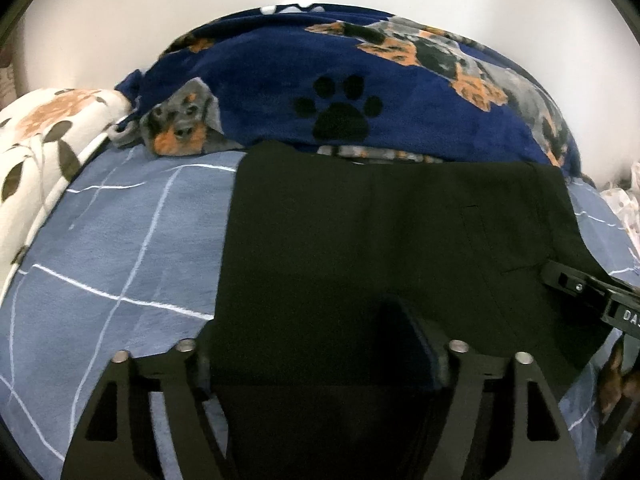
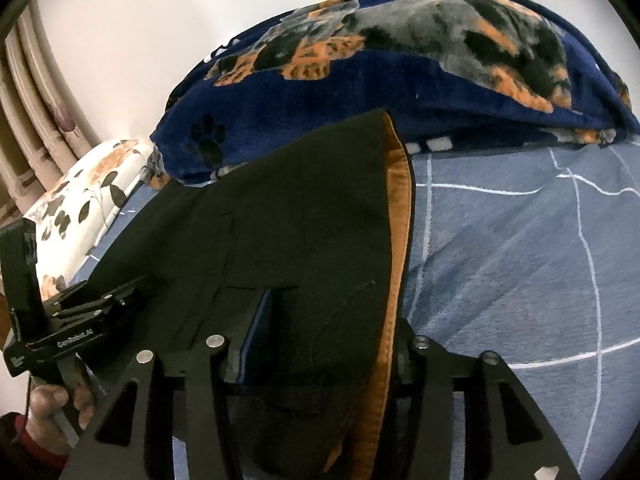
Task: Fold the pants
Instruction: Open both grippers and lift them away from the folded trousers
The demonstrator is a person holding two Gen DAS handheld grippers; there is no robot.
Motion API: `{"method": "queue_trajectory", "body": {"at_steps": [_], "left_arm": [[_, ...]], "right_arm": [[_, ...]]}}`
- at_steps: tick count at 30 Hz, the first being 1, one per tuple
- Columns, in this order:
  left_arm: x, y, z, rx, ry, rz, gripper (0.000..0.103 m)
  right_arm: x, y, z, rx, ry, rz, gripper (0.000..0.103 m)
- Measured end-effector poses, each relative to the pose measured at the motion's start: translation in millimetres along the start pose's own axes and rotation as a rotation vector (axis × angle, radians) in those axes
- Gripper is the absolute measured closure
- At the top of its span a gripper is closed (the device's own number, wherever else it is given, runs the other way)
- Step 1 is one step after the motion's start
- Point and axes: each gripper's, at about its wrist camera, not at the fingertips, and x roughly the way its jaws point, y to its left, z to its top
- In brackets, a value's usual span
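Left wrist view: black pants point(image 1: 380, 248) lie folded on the blue checked bedsheet point(image 1: 112, 248), far edge right up against the navy dog-print blanket point(image 1: 280, 92), floral pillow point(image 1: 48, 140) off to the left. Left gripper point(image 1: 320, 356) has its jaws spread wide with the near hem between them — pads don't look to be pressing, so I read it as released, not gripping. Risk: lifting away with a pad snagged in the cloth drags the fold open. Right wrist view: right gripper point(image 2: 316, 356) straddles the waistband edge, orange lining point(image 2: 400, 220) showing; jaws parted, cloth between them, but whether a pad still pinches I cannot tell. Risk here — that edge stands raised and curled, so it may flop back and expose the lining. A hand point(image 2: 56, 412) grips the left tool's handle at lower left.
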Motion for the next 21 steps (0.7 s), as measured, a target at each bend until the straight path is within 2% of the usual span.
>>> {"method": "queue_trajectory", "body": {"at_steps": [2, 6, 10, 12, 16, 19, 21], "left_arm": [[-1, 4, 2, -0.003, -0.001, 0.038, 0.016], [-8, 18, 7, -0.006, -0.021, 0.127, 0.014], [-23, 29, 9, 0.008, -0.060, 0.216, 0.012], [-33, 32, 9, 0.019, -0.083, 0.256, 0.007], [-60, 38, 11, 0.038, -0.134, 0.279, 0.006], [-89, 44, 15, 0.037, -0.179, 0.238, 0.005], [-112, 46, 17, 0.040, -0.225, 0.238, 0.005]], "right_arm": [[-6, -2, -1, -0.002, -0.005, -0.019, 0.047], [-34, 0, -3, -0.026, -0.056, -0.086, 0.045], [-93, 1, -12, -0.057, -0.176, -0.102, 0.038], [-118, 8, -17, -0.091, -0.206, -0.092, 0.038], [-161, 20, -27, -0.125, -0.254, -0.060, 0.031], [-185, 30, -36, -0.131, -0.270, -0.045, 0.031], [-203, 36, -42, -0.142, -0.279, -0.043, 0.031]]}}
